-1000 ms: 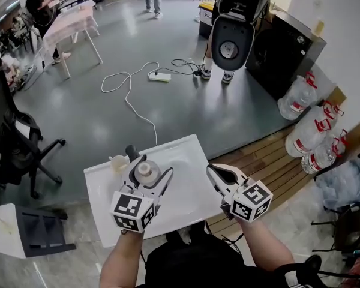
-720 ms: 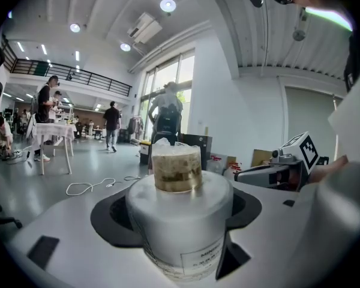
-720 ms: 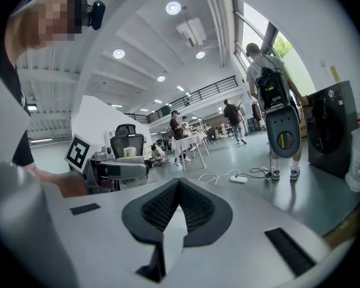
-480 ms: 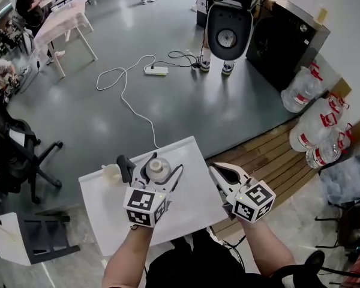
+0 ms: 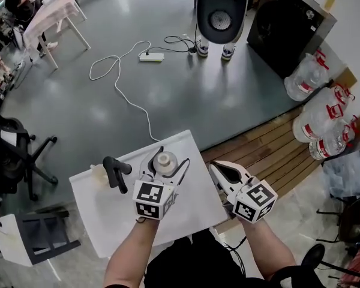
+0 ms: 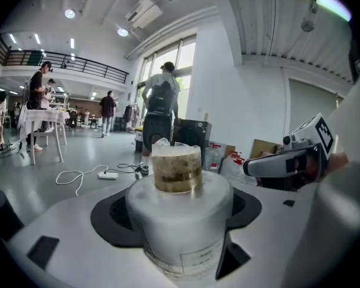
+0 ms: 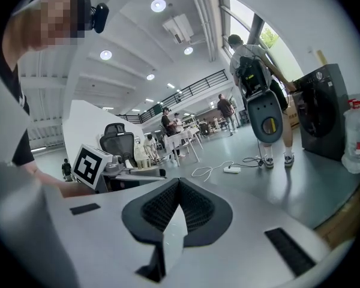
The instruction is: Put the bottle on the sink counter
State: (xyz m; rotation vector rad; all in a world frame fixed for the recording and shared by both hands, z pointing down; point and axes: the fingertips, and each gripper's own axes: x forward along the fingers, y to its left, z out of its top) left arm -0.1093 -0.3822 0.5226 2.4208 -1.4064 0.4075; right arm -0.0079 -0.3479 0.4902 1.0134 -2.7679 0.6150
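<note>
In the head view my left gripper (image 5: 166, 159) is shut on a white bottle (image 5: 165, 163) with a tan cap. It holds the bottle upright over the white sink counter (image 5: 108, 212), to the right of the black faucet (image 5: 116, 170). In the left gripper view the bottle (image 6: 180, 227) fills the space between the jaws, cap (image 6: 176, 168) uppermost. My right gripper (image 5: 214, 167) hovers over the counter's right edge, shut with nothing in it. The right gripper view shows its ribbed pads (image 7: 195, 204) meeting, and the left gripper (image 7: 117, 170) beside it.
A small pale cup (image 5: 98, 174) stands left of the faucet. Large water jugs (image 5: 315, 83) and wooden slats (image 5: 270, 155) lie to the right. An office chair (image 5: 12, 155) is at the left. Farther off, a cable with power strip (image 5: 150, 57) and a person (image 5: 219, 17) standing.
My left gripper has carried the bottle to the right, away from the faucet, which now shows in full. The right gripper has barely moved.
</note>
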